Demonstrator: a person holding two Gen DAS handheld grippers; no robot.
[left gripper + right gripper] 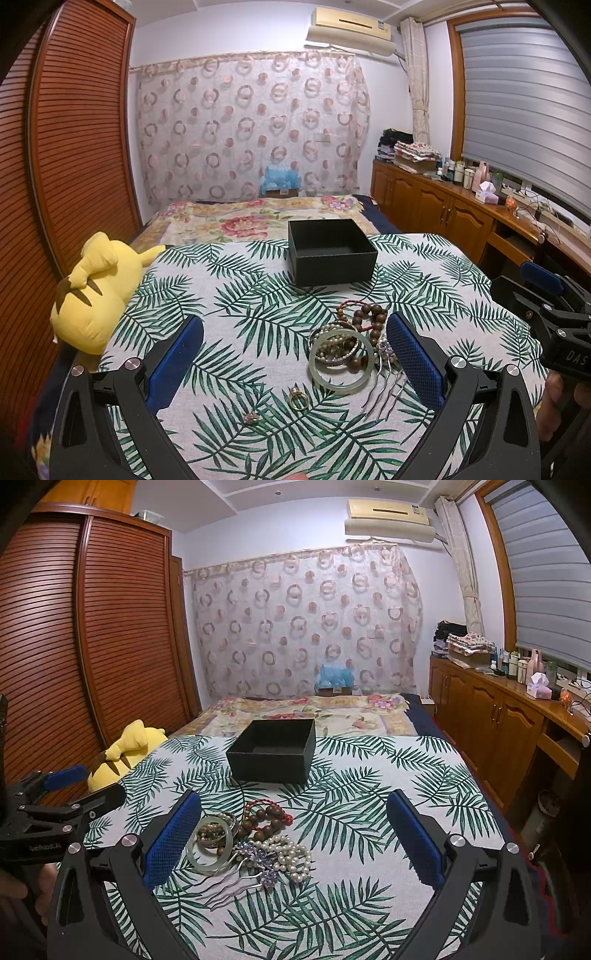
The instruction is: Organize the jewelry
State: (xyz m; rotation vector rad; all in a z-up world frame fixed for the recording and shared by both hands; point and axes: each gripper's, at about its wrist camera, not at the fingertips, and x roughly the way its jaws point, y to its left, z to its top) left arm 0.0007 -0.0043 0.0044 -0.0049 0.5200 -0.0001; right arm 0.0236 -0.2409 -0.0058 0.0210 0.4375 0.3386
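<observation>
On the leaf-print cloth (229,295) covering the bed, the jewelry is lying in a loose heap, and beyond it the black box (330,254) is sitting open with nothing showing inside. Left gripper (295,354) is hovering low over the cloth, fingers (177,354) spread wide, gripping nothing, with the jade bangle (340,360) lying between them on top of a beaded bracelet. Brown wooden beads (369,317) are resting just behind the bangle, a hair comb (384,391) is lying beside it, and two rings, one gold (298,398) and one smaller (251,418), are sitting apart on the near side. Right gripper (293,836) is hanging over the same heap, fingers (413,834) likewise spread wide and gripping nothing, the pearls (286,853) and the comb's purple flowers lying between them. Yellow plush (96,291) is leaning at the cloth's left edge.
</observation>
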